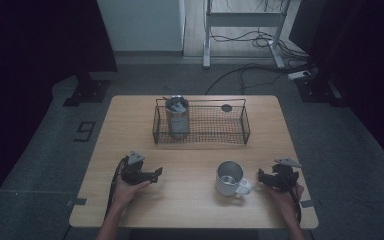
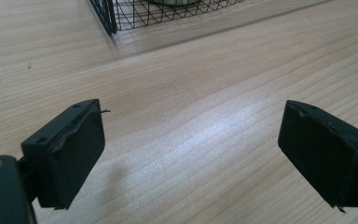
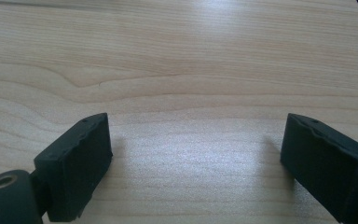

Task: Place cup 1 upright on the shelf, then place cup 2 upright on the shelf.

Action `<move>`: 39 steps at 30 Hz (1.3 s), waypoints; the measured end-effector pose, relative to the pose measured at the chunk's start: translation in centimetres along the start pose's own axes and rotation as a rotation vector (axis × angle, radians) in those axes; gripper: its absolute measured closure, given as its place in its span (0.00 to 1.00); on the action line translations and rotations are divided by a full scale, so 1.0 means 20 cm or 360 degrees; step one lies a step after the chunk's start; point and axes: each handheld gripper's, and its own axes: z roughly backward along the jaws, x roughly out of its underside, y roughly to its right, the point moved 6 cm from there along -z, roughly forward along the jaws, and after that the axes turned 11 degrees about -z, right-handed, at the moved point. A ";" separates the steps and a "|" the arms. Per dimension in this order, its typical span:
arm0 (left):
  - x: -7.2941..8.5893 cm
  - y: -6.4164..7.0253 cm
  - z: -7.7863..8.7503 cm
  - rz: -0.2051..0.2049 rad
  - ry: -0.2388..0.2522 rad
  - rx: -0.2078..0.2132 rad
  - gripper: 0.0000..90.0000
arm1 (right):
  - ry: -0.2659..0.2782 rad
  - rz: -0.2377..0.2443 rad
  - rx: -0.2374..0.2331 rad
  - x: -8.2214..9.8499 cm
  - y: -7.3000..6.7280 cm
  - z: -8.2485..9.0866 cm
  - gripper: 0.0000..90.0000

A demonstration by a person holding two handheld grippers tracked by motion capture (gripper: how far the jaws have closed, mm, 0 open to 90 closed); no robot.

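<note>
A steel mug (image 1: 229,177) with its handle turned right stands on the wooden table (image 1: 180,205), right of centre near the front. At the back sits a black wire basket (image 1: 206,134) with a tall metal tumbler (image 1: 178,119) upright in its left end. My left gripper (image 1: 156,173) lies low over the front left of the table, jaws pointing right, well apart from the mug. In the left gripper view this gripper (image 2: 191,154) is open over bare wood, the basket's corner (image 2: 121,14) ahead. My right gripper (image 1: 260,177) is just right of the mug's handle. In its own view the right gripper (image 3: 196,158) is open with nothing between the jaws.
A small dark disc (image 1: 226,107) lies at the basket's back right. Beyond the table are a desk frame (image 1: 207,45), cables on the floor (image 1: 245,70) and dark curtains on both sides. Bare wood lies between the mug and my left gripper.
</note>
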 end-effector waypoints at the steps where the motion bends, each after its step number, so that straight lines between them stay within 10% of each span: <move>1: 0.00 0.00 0.00 0.0003 -0.0003 0.0001 0.08 | 0.0000 -0.0002 0.0000 0.00 0.00 0.00 0.10; 39: 0.02 0.03 0.03 0.0044 0.0012 0.0003 0.10 | 0.0216 -0.0053 -0.0249 -0.14 -0.10 0.26 0.12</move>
